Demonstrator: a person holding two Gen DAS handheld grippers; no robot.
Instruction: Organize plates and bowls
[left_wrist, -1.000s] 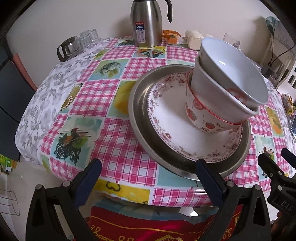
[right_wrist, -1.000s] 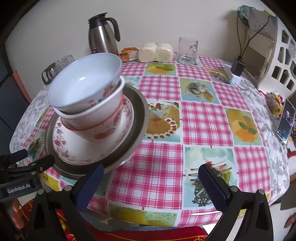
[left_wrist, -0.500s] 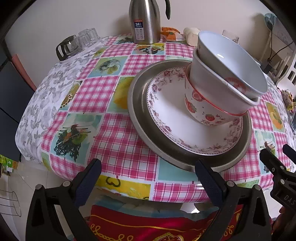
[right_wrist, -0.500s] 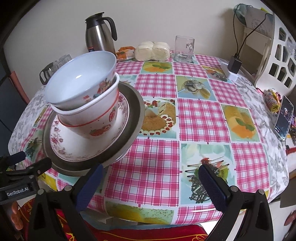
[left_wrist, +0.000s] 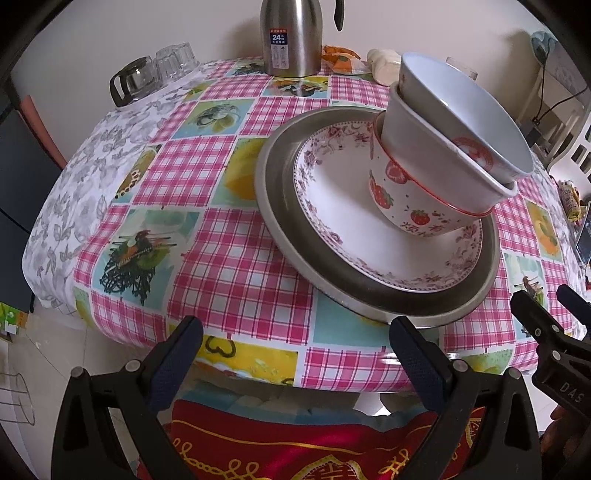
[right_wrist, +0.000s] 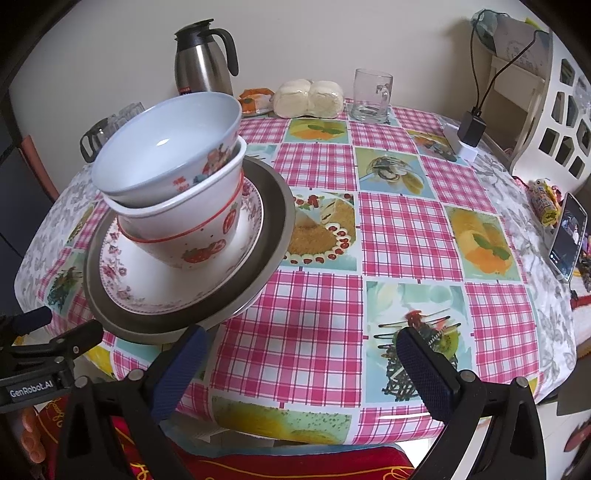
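Note:
On the checked tablecloth sits a stack: a wide metal plate (left_wrist: 280, 206), a floral-rimmed plate (left_wrist: 332, 206) on it, a strawberry-patterned bowl (left_wrist: 424, 199), and a pale bowl (left_wrist: 461, 110) nested on top, tilted. My left gripper (left_wrist: 291, 350) is open at the table's near edge, its right finger just in front of the metal plate's rim. From the right wrist view the metal plate (right_wrist: 273, 236), strawberry bowl (right_wrist: 192, 236) and pale bowl (right_wrist: 166, 147) stand at the left. My right gripper (right_wrist: 301, 347) is open and empty, its left finger near the plate's rim.
At the back stand a steel thermos (right_wrist: 203, 62), a glass jug with glasses (left_wrist: 147, 77), a bag of buns (right_wrist: 310, 98) and a glass mug (right_wrist: 371, 96). A charger (right_wrist: 469, 133), a phone (right_wrist: 567, 236) and a white chair (right_wrist: 554, 110) are to the right. Red fabric (left_wrist: 295, 443) lies below the table's edge.
Both grippers have drifted slightly back from the table and stayed open. The stack has not moved.

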